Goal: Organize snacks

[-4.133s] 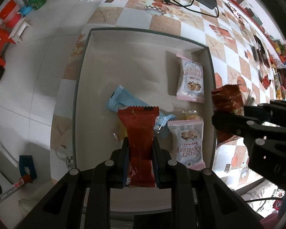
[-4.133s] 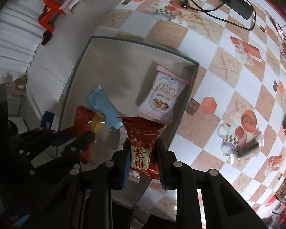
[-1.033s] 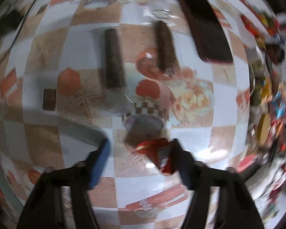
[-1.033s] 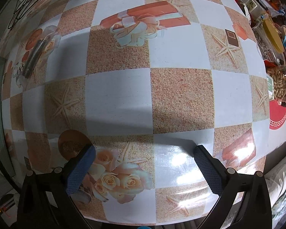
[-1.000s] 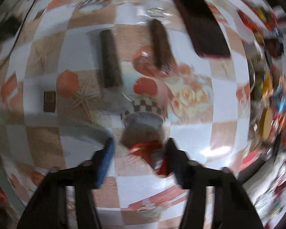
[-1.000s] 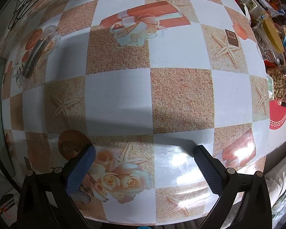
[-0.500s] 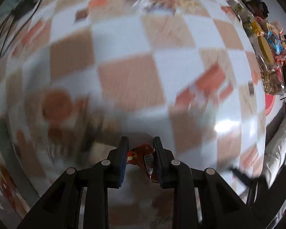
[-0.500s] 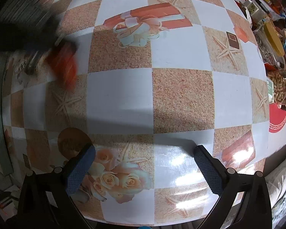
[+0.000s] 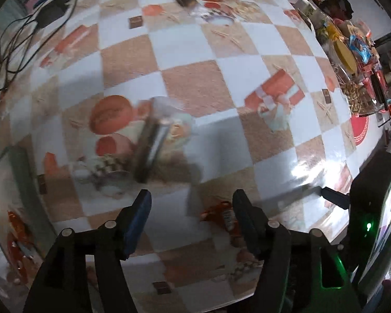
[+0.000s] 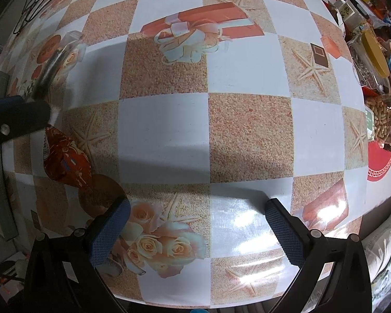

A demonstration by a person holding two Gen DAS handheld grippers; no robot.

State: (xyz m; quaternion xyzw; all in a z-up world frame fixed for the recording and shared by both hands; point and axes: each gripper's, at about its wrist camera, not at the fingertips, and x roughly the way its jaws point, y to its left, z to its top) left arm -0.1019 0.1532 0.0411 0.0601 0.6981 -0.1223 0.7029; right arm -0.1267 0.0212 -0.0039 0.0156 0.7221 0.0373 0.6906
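Left wrist view: left gripper (image 9: 191, 203) jaws spread, crinkled red foil snack packet (image 9: 223, 215) seen loose on checkered tablecloth (image 9: 195, 83); right gripper (image 10: 198, 216) jaws spread, nothing held.

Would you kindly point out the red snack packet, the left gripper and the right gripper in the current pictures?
red snack packet (image 10: 66, 160): right wrist view, middle of the crinkled wrapper lying on the table.
left gripper (image 9: 191, 210): left wrist view, midway between its open fingertips.
right gripper (image 10: 198, 220): right wrist view, midway between its open fingertips.
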